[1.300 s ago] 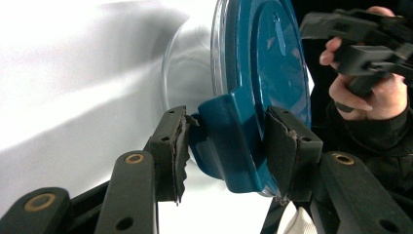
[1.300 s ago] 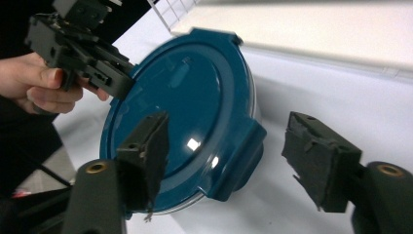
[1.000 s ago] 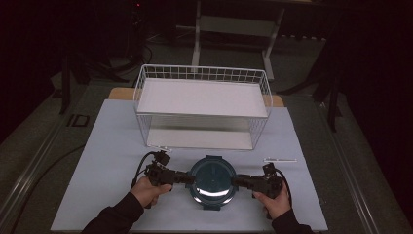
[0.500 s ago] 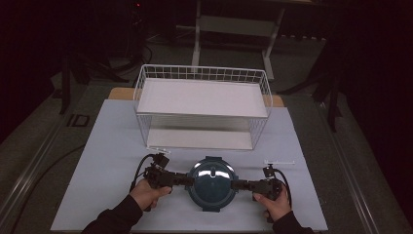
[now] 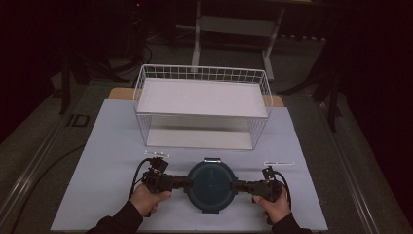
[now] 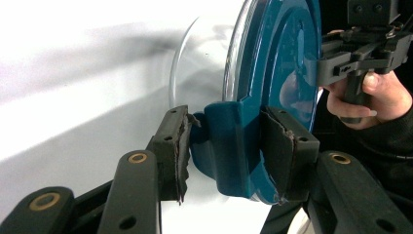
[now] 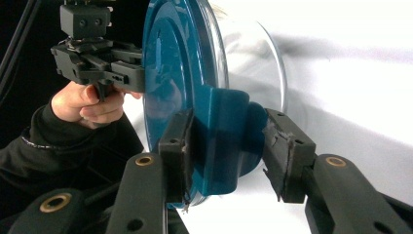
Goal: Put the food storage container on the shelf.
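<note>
One round container with a teal lid (image 5: 210, 186) sits on the white worktop (image 5: 107, 146), in front of one wire basket (image 5: 202, 105). The left gripper (image 5: 187, 183) clamps its left latch; the right gripper (image 5: 237, 185), jaws just closing, grips the right latch. Earlier the container lay glass-side up, tilting; now lid-up.

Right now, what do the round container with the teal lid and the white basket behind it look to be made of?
The teal lid looks like moulded plastic with a smooth, slightly glossy finish: it carries soft reflections and has chunky moulded clip tabs. The container body under it is clear, glass or hard plastic; which one cannot be told. The basket appears to be white-coated metal wire, judging by its thin open grid walls.
</note>
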Demonstrator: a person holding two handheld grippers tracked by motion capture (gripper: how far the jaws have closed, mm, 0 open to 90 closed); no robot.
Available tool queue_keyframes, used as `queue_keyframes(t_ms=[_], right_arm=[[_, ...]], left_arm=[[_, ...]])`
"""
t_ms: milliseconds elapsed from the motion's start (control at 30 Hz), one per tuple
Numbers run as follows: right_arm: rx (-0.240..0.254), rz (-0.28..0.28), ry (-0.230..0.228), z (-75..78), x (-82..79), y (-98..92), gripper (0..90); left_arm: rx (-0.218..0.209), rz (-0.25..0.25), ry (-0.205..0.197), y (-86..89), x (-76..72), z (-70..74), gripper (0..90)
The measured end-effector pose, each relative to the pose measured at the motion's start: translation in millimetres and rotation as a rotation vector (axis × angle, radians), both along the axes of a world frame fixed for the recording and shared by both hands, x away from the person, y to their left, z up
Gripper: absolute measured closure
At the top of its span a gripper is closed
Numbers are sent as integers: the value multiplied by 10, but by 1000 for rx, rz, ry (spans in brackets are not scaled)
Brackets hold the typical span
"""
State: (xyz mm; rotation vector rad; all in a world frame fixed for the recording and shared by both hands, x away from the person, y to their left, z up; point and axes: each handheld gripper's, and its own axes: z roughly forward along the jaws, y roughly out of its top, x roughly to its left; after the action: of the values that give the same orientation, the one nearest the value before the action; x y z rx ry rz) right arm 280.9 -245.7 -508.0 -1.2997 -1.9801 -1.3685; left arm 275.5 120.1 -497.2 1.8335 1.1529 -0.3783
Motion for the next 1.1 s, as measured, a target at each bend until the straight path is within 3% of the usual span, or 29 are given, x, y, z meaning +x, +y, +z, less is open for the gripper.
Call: queue_keyframes(t_ms=[267, 433, 667, 1100], right_arm=[[11, 3, -2, 19, -1, 16, 573], [11, 13, -36, 65, 29, 51, 574], [7, 19, -84, 164, 177, 126, 574], [20, 9, -175, 312, 588, 175, 573]], left_arm=[[2, -21, -29, 23, -16, 9, 557], [-3, -16, -65, 69, 23, 57, 558], [-8, -5, -93, 139, 150, 124, 559], [-8, 27, -187, 179, 481, 239, 559]])
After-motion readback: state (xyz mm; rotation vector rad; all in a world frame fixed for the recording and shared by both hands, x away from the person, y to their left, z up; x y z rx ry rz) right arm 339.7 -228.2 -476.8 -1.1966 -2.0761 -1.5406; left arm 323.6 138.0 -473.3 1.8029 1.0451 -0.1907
